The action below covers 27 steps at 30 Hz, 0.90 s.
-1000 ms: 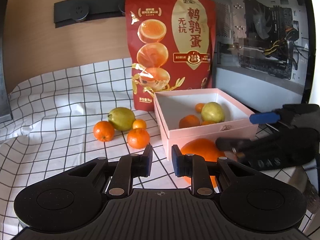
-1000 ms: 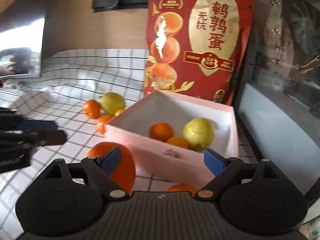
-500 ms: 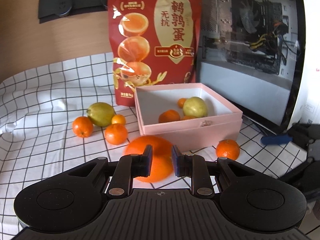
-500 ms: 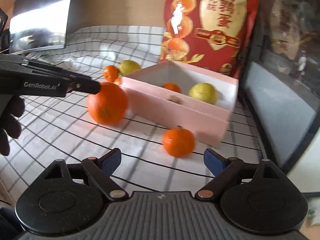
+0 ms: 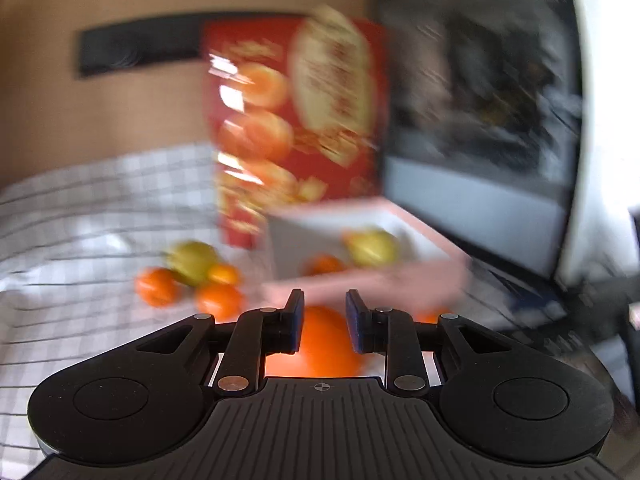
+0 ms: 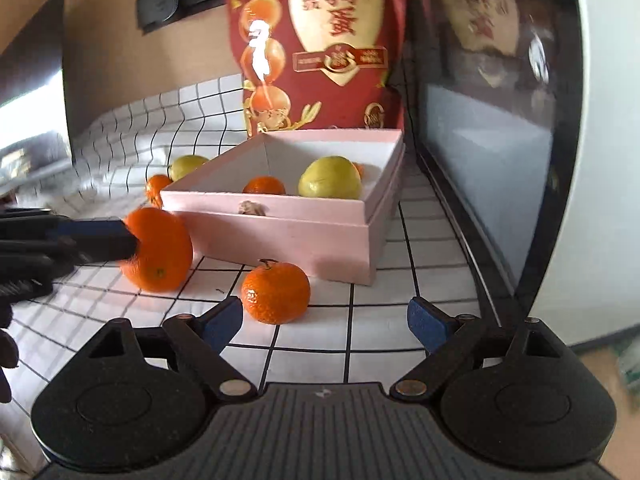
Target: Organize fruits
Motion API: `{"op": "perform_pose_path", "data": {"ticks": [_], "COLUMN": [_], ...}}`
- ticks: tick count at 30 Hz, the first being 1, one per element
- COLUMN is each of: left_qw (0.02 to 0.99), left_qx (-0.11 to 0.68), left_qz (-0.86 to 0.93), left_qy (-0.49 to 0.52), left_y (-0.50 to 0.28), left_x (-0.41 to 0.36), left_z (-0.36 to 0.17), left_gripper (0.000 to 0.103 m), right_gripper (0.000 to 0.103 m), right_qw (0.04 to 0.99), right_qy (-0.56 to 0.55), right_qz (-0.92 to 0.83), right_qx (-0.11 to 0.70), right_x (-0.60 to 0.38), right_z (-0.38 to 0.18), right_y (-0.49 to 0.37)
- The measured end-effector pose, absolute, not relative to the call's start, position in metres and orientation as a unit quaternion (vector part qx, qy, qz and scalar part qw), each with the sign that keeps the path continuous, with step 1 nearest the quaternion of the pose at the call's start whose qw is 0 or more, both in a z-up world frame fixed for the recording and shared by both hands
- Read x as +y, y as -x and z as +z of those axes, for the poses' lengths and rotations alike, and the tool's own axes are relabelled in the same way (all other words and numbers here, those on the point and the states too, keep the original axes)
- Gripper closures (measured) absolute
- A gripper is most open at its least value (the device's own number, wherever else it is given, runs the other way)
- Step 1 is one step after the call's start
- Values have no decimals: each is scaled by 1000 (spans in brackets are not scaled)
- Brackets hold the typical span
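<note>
A big orange (image 6: 160, 252) lies on the checked cloth in front of the pink box (image 6: 280, 220). My left gripper (image 5: 324, 316) points at it, its narrow jaws just opening with nothing between them; the tip (image 6: 120, 238) touches the orange's left side. A small mandarin (image 6: 276, 292) sits just beyond my right gripper (image 6: 326, 322), which is open and empty. In the box lie a green fruit (image 6: 330, 178) and a mandarin (image 6: 264, 185). The left wrist view is blurred.
Left of the box lie a green fruit (image 6: 186, 166) and small mandarins (image 6: 157, 186). A red snack bag (image 6: 320, 48) stands behind the box. A dark glass-sided case (image 6: 480, 120) walls off the right. A gloved hand (image 6: 6, 344) shows at the left edge.
My right gripper has come down and closer to the small mandarin, rolling level. In the left wrist view the big orange now sits lower behind the fingers and the picture is smeared.
</note>
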<state>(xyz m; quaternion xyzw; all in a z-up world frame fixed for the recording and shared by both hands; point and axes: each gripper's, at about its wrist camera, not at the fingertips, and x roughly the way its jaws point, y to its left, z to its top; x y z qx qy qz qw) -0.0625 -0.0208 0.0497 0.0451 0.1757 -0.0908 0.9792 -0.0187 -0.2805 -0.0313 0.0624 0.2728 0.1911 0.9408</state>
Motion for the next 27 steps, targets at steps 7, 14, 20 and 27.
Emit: {"op": "perform_pose_path", "data": {"ticks": [7,14,20,27], "left_qw": [972,969,955,964], "left_qx": [216,204,212,235], "left_qz": [-92,-118,-145,-97], "left_qy": [12,-70,-147,-79], "left_y": [28,40,44,29], "left_x": [9,-27,-56,-20], "left_z": [42,29,24,17], "left_gripper": [75,75,34,27], "right_gripper": [13,13,13,13], "right_qw": [940,944,943,943], "right_qy": [-53,-33,-37,-37], "right_qz": [182,174,175,175], "right_qx": [284,278,280,279], "right_x": [-273,-268,-269,-269], "right_z": [-35,-34,-35,-35], "right_y": [17,21,20,21]}}
